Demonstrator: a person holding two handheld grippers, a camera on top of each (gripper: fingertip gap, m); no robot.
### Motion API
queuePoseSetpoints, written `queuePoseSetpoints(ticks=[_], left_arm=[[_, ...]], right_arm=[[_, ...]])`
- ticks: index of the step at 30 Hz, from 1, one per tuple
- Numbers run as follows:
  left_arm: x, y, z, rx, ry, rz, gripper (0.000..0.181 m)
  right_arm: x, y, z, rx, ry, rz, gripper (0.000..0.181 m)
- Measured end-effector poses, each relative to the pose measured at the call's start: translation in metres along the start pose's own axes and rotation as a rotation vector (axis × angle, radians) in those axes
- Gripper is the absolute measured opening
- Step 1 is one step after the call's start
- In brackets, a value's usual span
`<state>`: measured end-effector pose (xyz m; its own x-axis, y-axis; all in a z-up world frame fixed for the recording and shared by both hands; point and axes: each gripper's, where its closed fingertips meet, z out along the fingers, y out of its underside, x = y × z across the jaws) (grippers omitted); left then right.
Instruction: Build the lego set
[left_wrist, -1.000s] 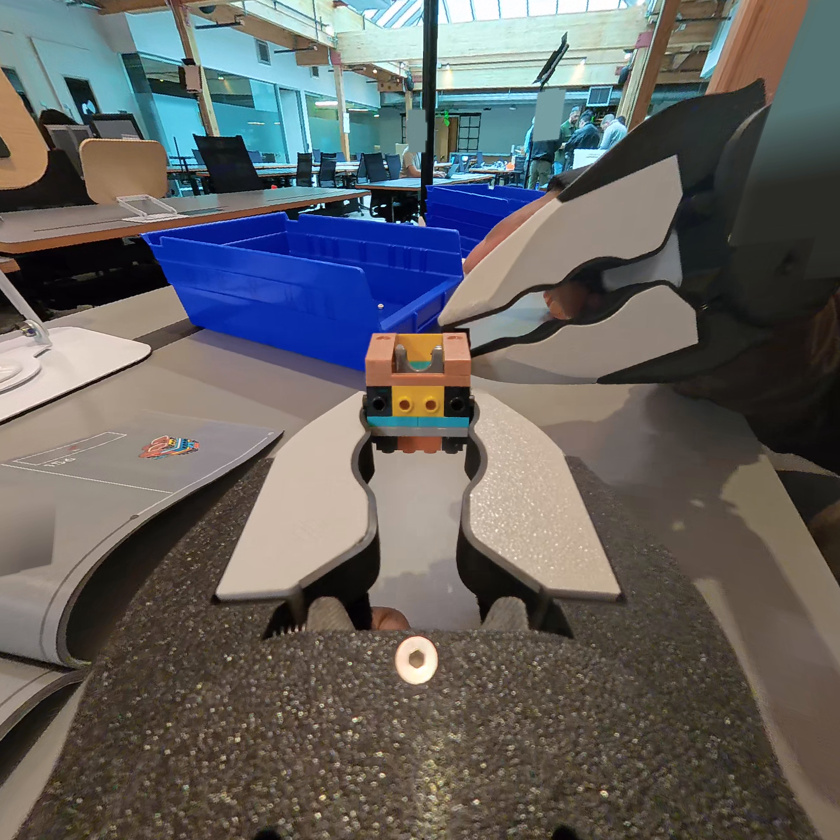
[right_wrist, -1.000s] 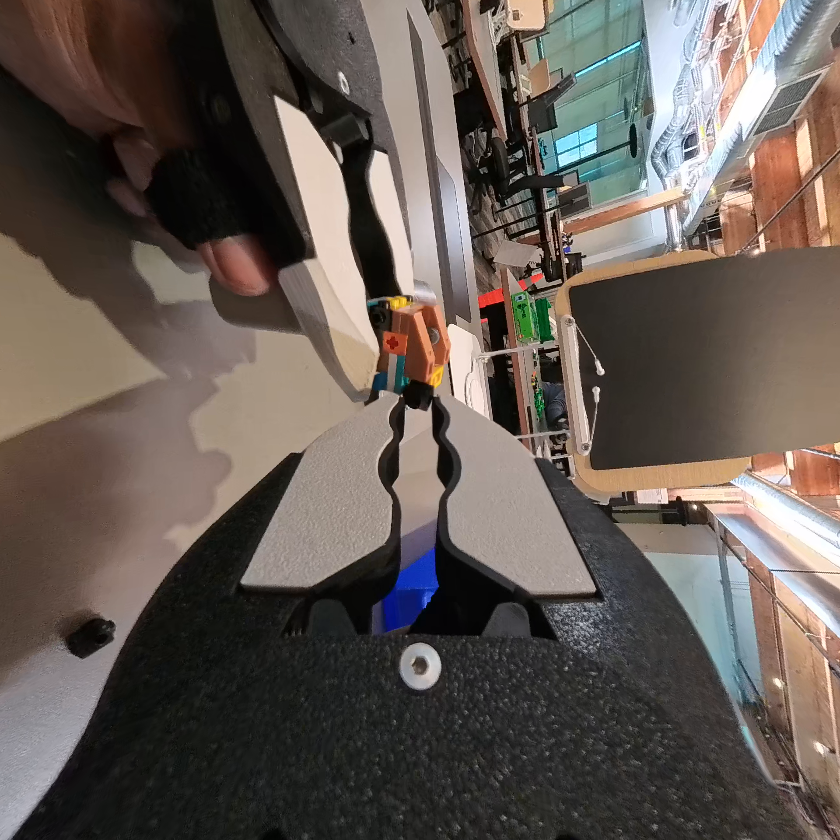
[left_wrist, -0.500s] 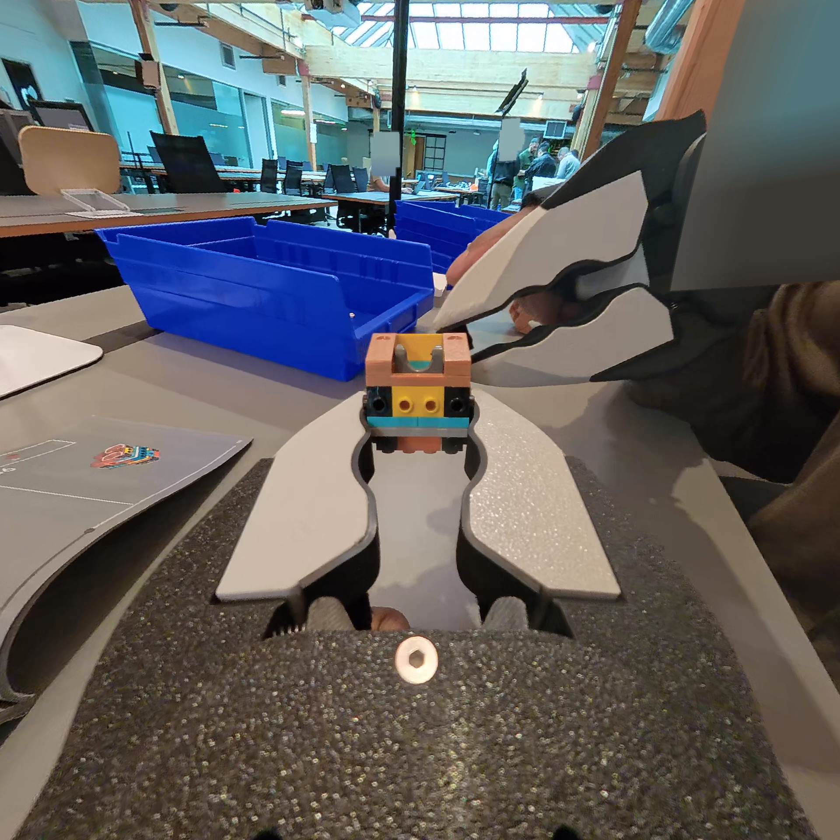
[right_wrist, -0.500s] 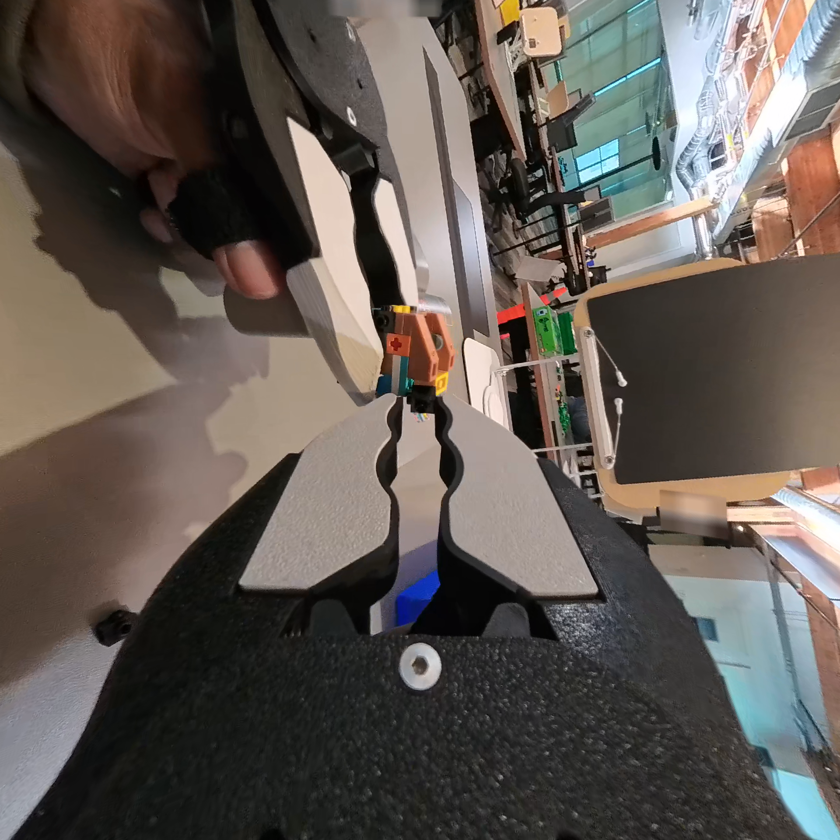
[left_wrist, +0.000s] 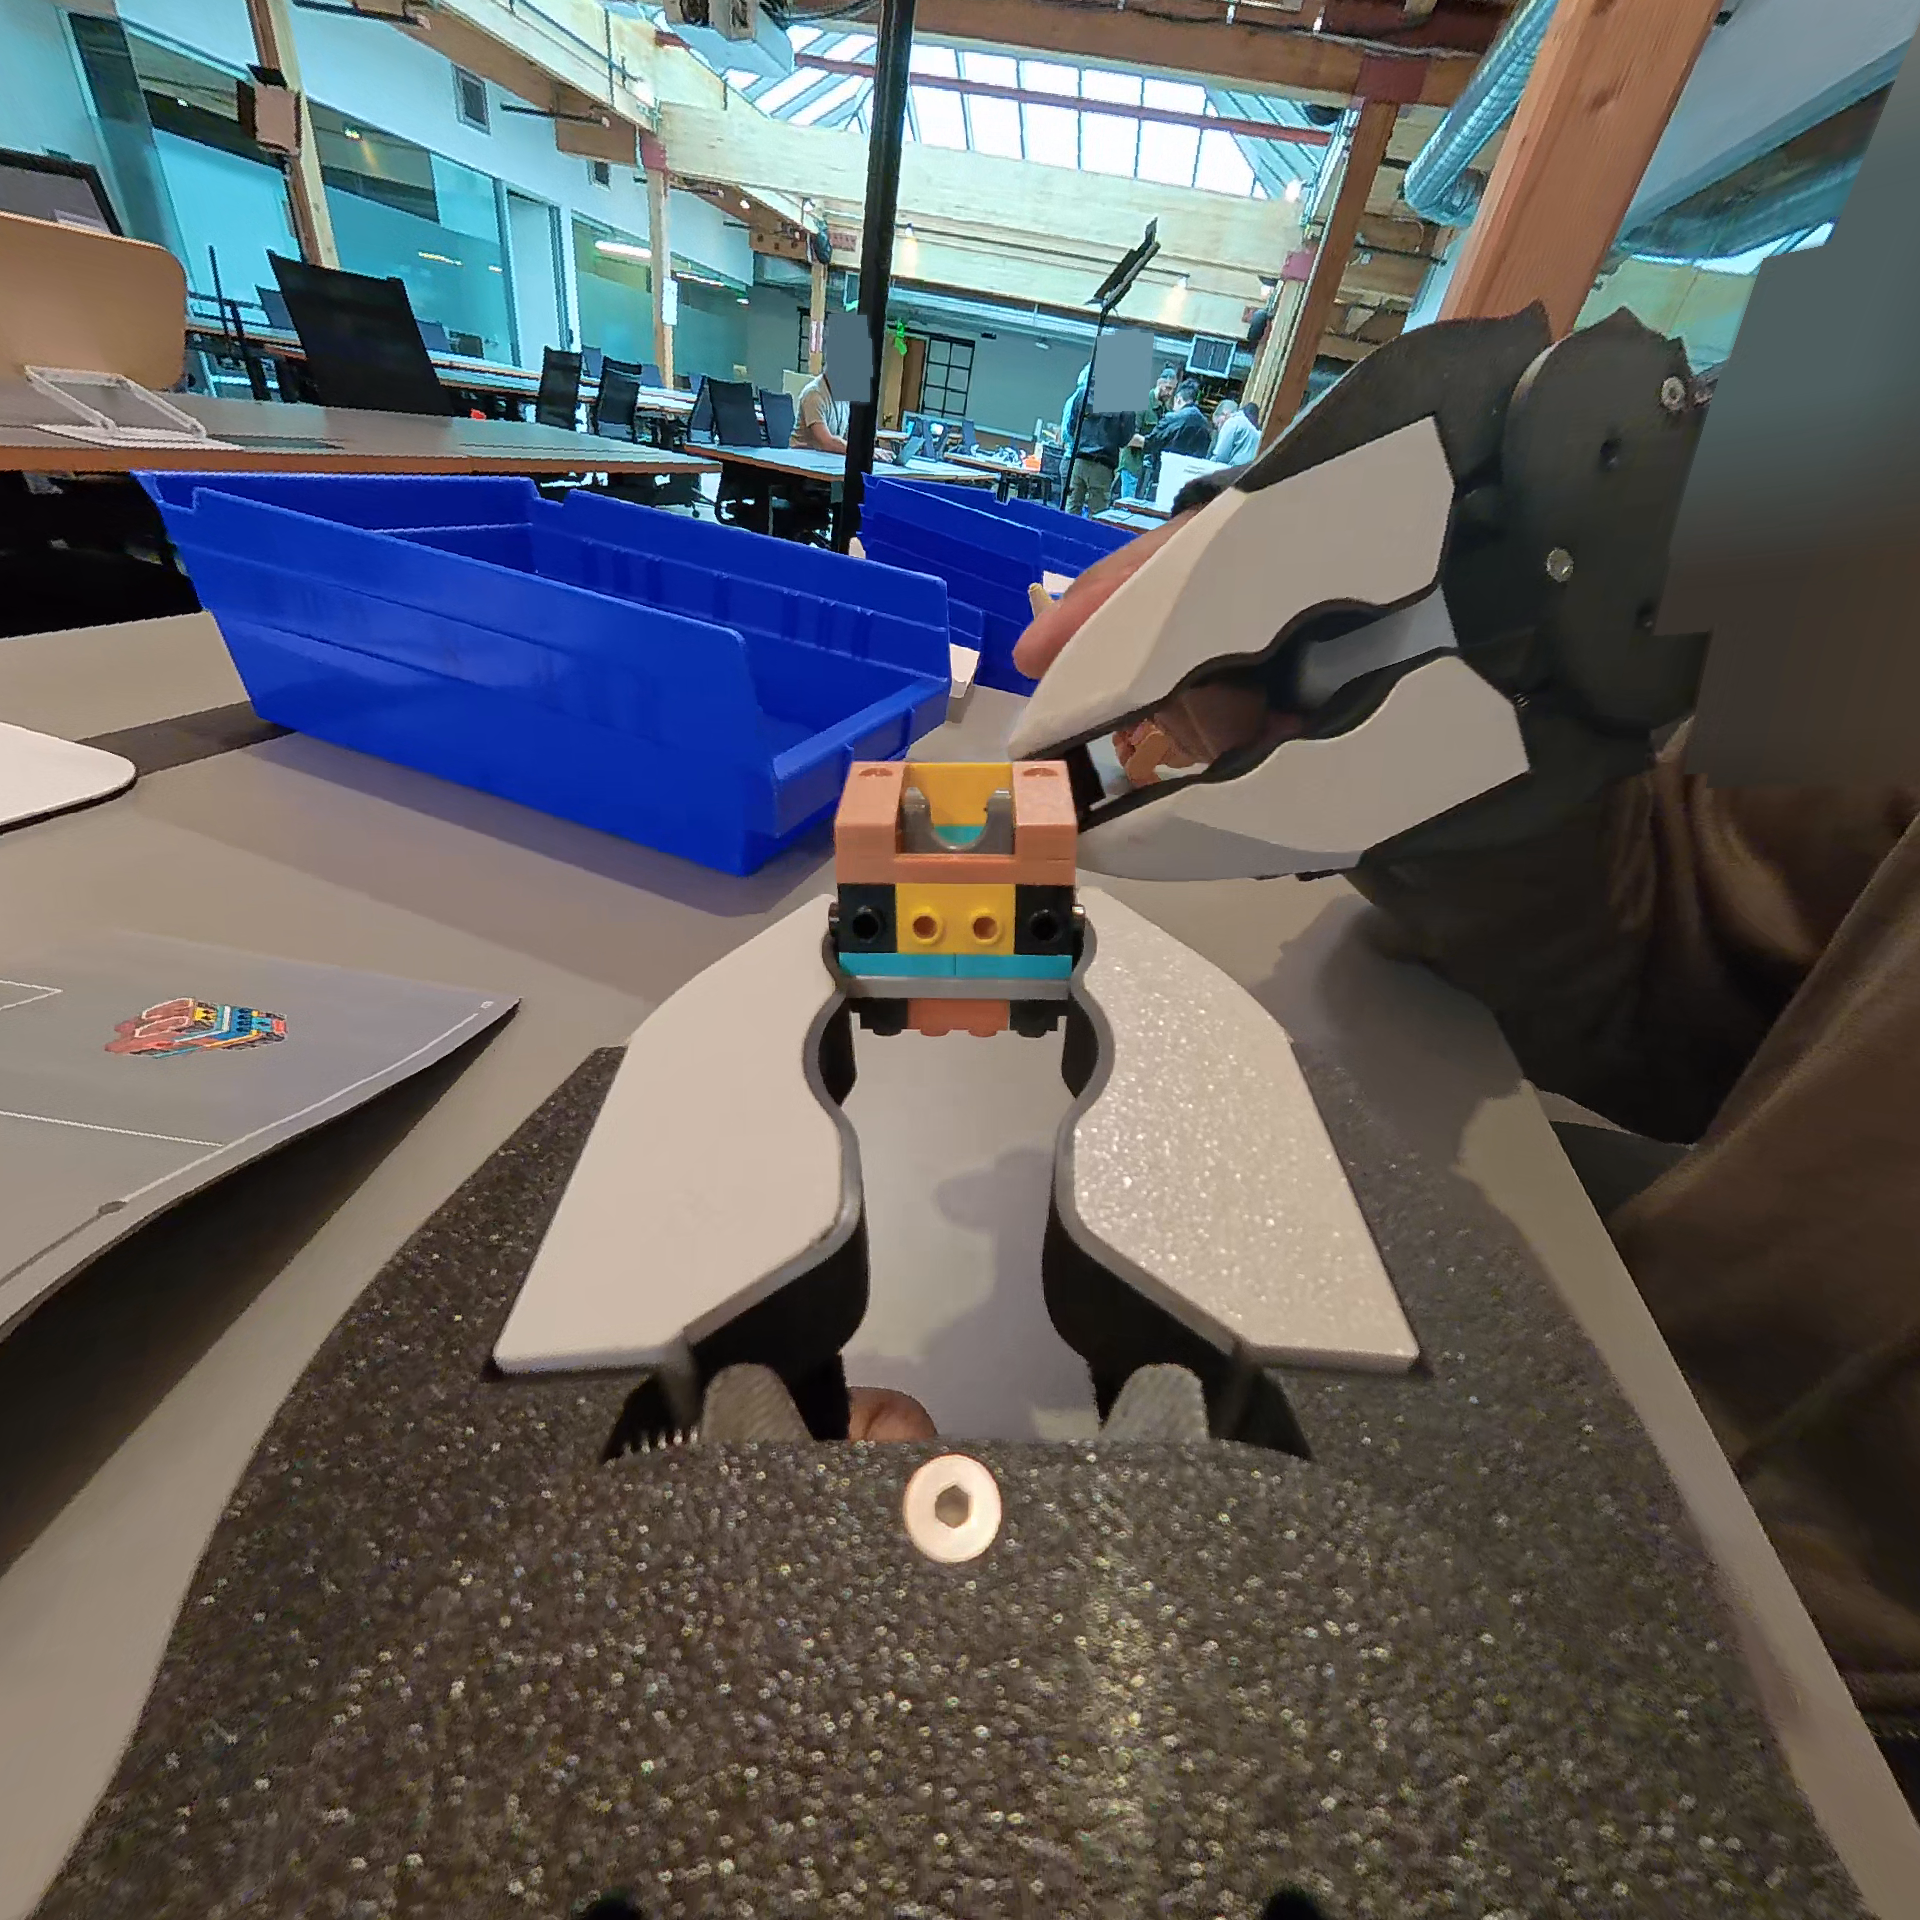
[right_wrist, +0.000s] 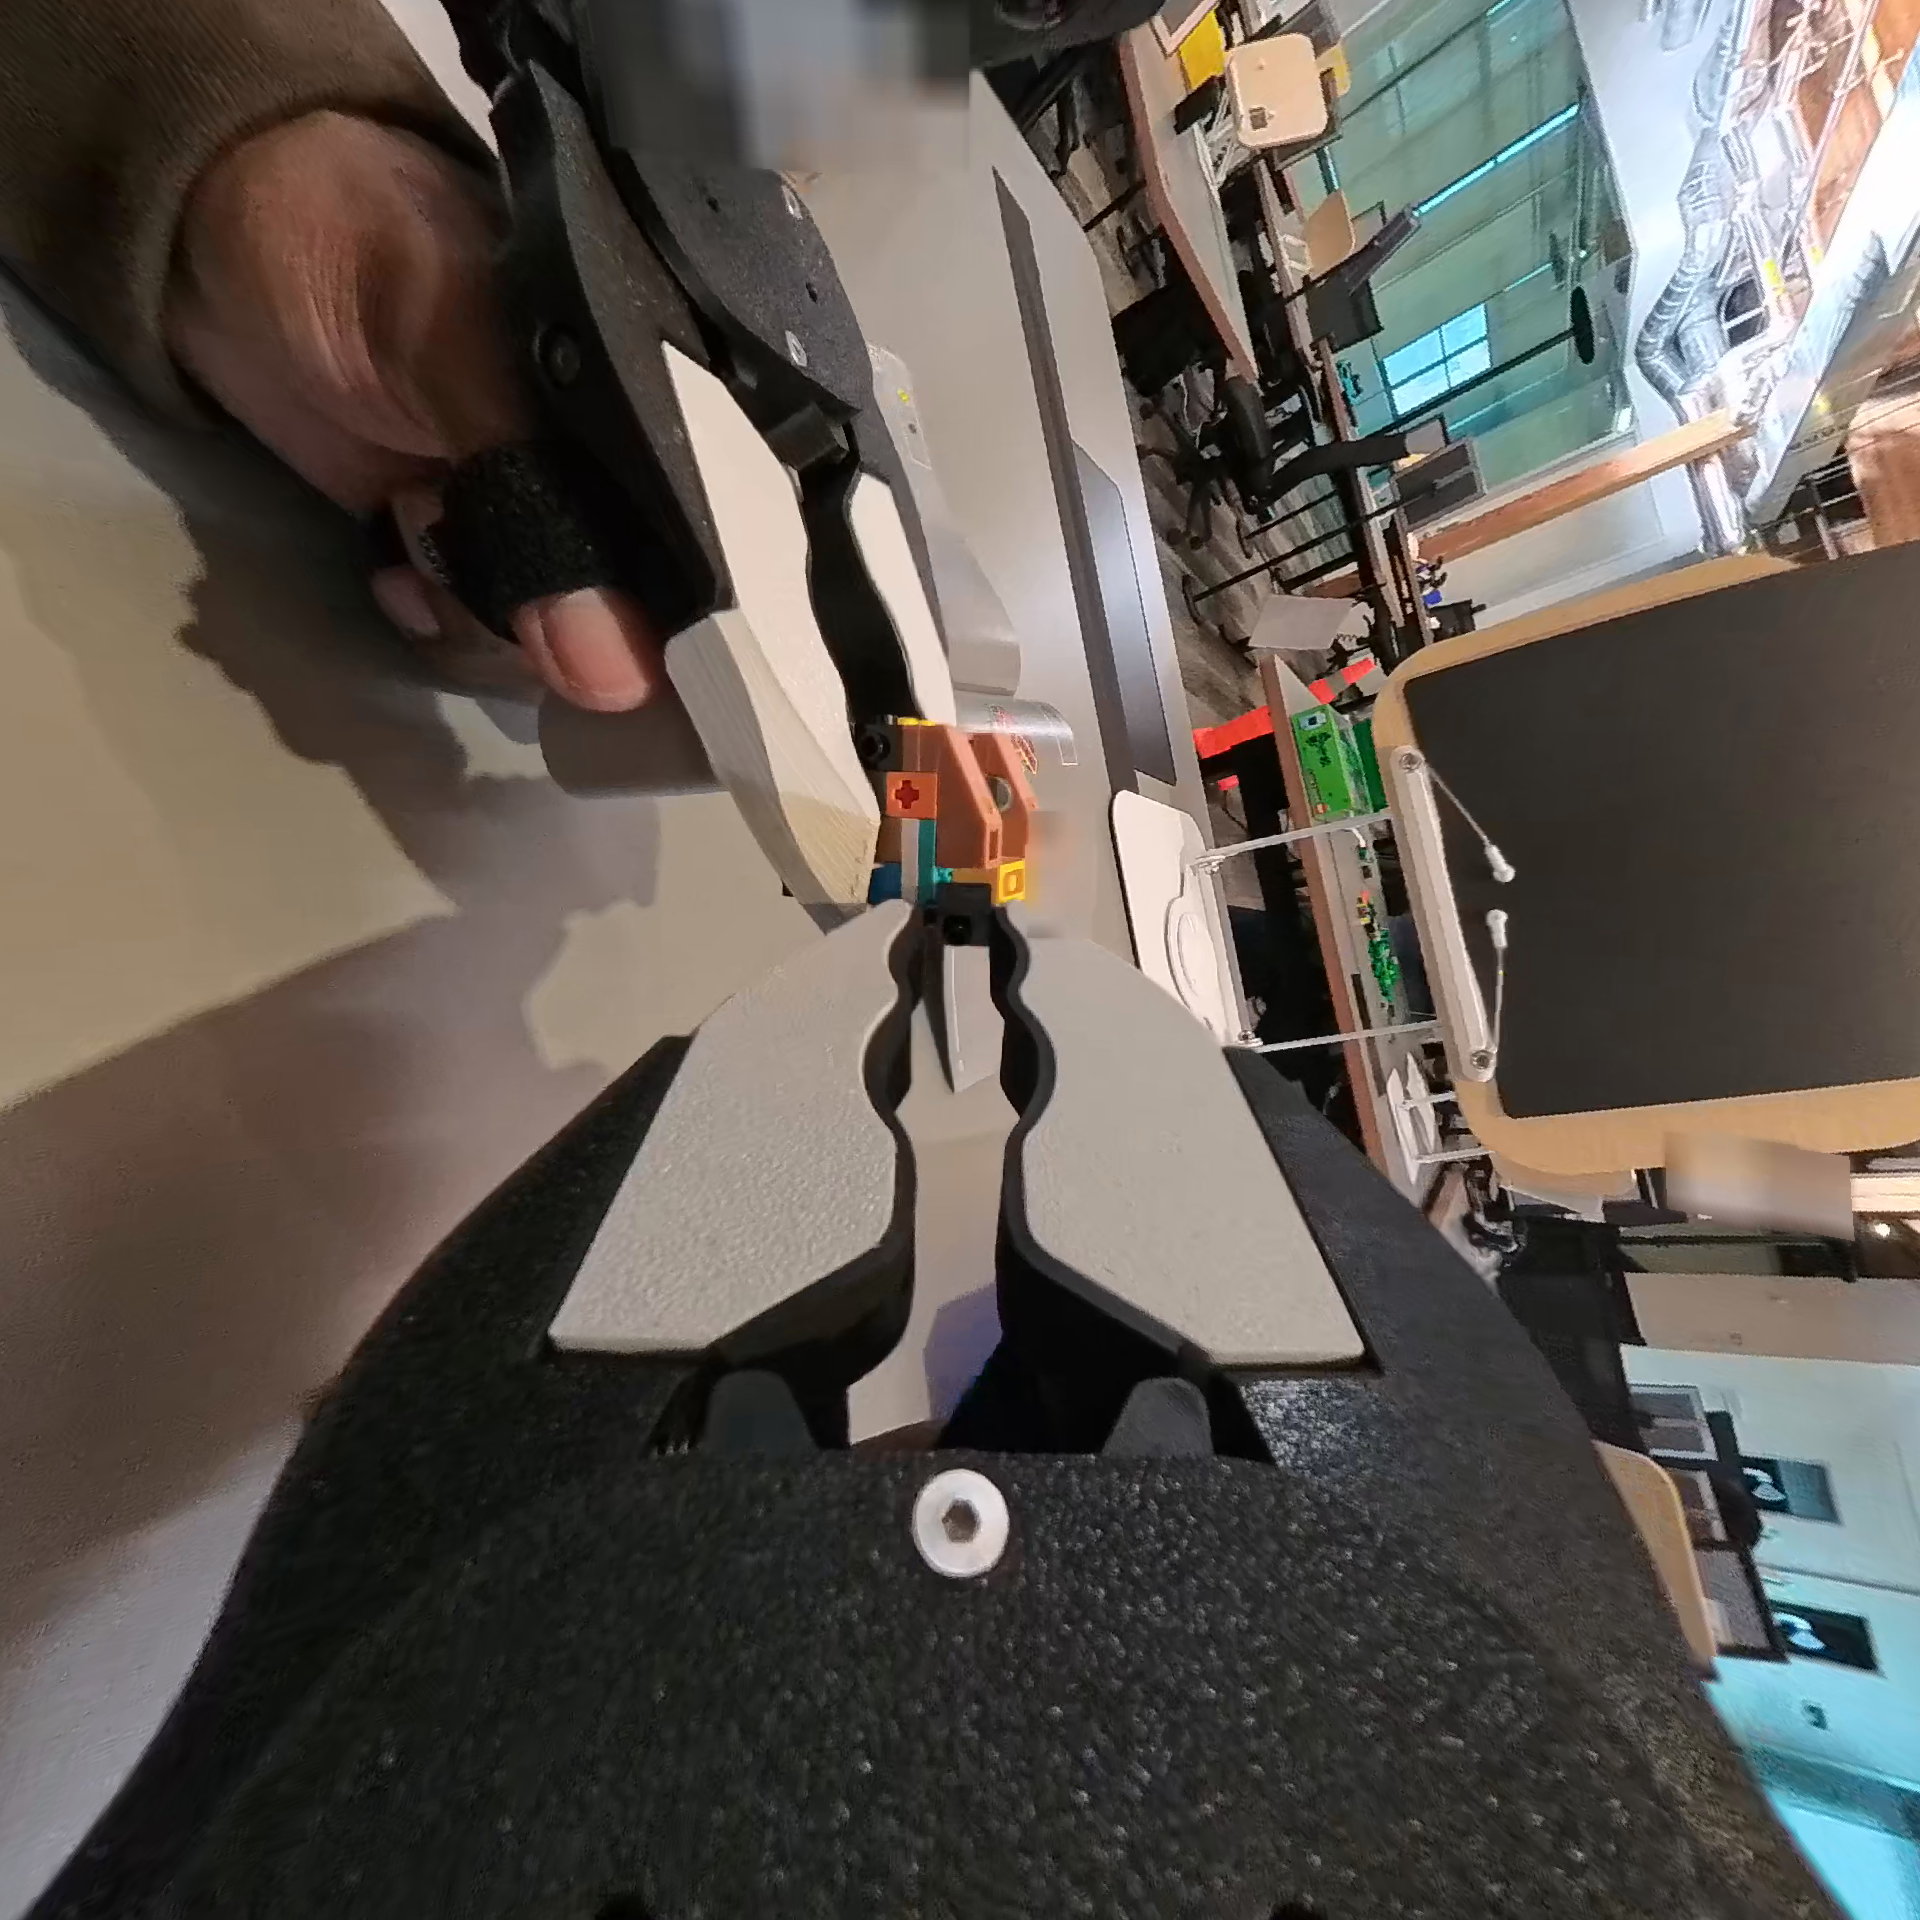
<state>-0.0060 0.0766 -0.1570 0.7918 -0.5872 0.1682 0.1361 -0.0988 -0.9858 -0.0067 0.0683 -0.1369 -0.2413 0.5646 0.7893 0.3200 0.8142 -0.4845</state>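
While left claw (left_wrist: 956, 961) clamps the lego build (left_wrist: 954, 883), right claw (right_wrist: 956, 925) pinches its black piece sideways.

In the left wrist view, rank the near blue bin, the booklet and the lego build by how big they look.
1. Near blue bin, largest.
2. Booklet, though the left edge cuts it off, so its full extent is unsure.
3. Lego build, smallest, despite sitting nearest the camera, in the left gripper.

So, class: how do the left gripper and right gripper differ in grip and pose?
Left gripper spreads wide around the lego build; right gripper nearly closes on a small black piece. Left gripper lies level with the table; right gripper is rolled sideways. Both have grey fingers.
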Motion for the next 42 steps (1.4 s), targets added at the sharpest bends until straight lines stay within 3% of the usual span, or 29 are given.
queuePoseSetpoints(ticks=[11,31,42], left_arm=[[-0.002,0.001,-0.001,-0.007,0.017,-0.052,0.037],[0.014,-0.010,-0.008,0.079,0.261,-0.433,0.037],[0.016,-0.021,-0.014,0.171,0.339,-0.583,0.037]], right_arm=[[0.001,0.001,0.002,-0.042,-0.043,0.122,0.011],[0.005,-0.019,0.001,-0.186,-0.378,0.234,0.011],[0.010,-0.026,0.001,-0.275,-0.473,0.213,0.012]])
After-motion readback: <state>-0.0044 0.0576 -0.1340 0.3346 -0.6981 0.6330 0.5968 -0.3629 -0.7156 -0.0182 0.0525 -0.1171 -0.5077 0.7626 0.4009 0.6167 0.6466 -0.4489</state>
